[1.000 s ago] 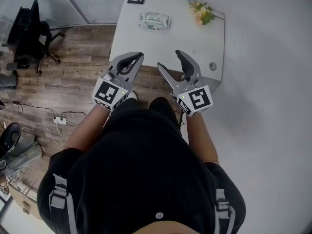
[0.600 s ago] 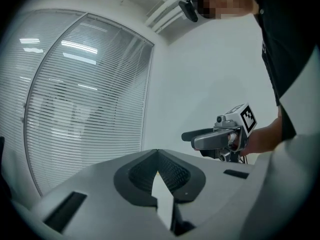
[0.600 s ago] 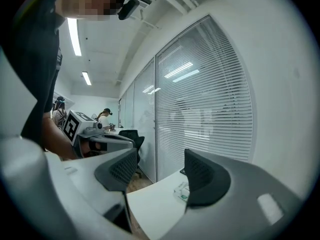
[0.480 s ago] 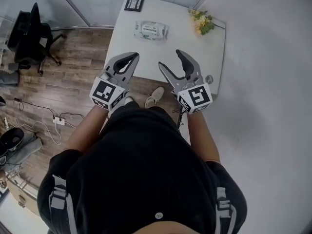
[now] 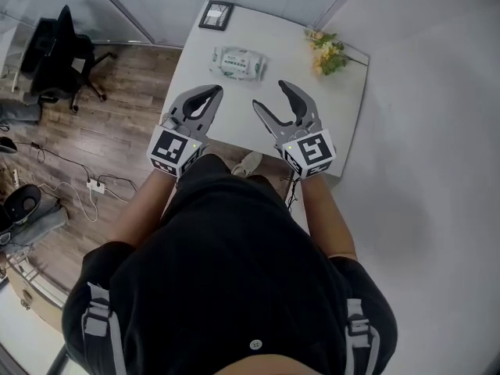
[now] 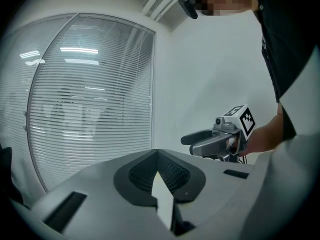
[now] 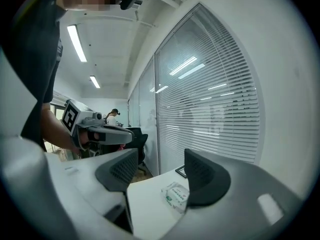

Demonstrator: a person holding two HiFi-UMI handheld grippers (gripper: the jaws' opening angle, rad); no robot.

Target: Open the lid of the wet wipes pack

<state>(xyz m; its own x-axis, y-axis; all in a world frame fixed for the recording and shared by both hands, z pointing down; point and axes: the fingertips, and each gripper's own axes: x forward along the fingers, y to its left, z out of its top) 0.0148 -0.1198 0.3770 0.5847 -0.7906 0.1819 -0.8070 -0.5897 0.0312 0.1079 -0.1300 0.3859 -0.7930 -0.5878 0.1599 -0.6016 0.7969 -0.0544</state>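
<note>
Over the near left edge of the table point(image 5: 291, 80), the left gripper point(image 5: 211, 92) hangs clenched on nothing. Beyond it, toward the far left, the wet wipes pack point(image 5: 234, 62) lies flat, well apart from both tools. Further right, the right gripper point(image 5: 270, 96) holds nothing, its jaws wide and beginning to close. Probably best: pin the pack with the left, then hook the lid's edge with one right jaw.

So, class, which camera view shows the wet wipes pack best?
The head view: the whole wet wipes pack lies flat on the white table, seen from above. The right gripper view catches it nearer but partly covered at one edge. The left gripper view does not show it.
</note>
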